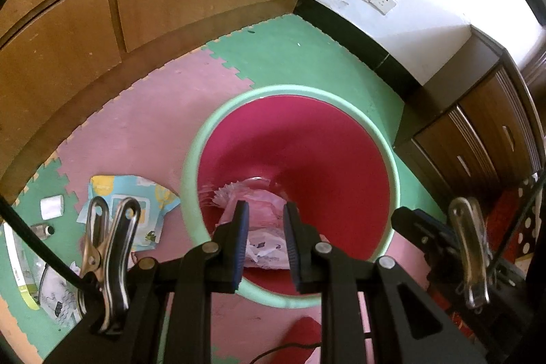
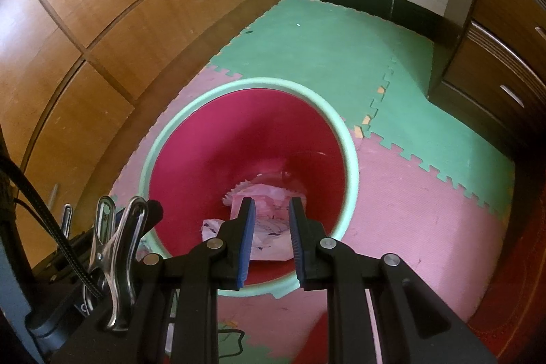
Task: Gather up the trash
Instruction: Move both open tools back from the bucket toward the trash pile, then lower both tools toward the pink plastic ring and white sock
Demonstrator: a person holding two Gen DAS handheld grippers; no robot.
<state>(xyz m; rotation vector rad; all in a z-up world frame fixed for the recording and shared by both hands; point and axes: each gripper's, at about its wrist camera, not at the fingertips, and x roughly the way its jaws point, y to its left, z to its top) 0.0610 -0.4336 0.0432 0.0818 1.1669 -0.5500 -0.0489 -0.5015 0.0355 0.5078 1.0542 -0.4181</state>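
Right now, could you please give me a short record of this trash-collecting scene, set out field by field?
bin: round, green rim, red inside, standing on the foam floor mat
in the bin: crumpled paper at the bottom
trash still on the mat: blue printed bag, small white box, small grey can, all left of the bin
left gripper: above the bin, jaws slightly apart, nothing between them
right gripper: above the bin, jaws slightly apart, nothing between them
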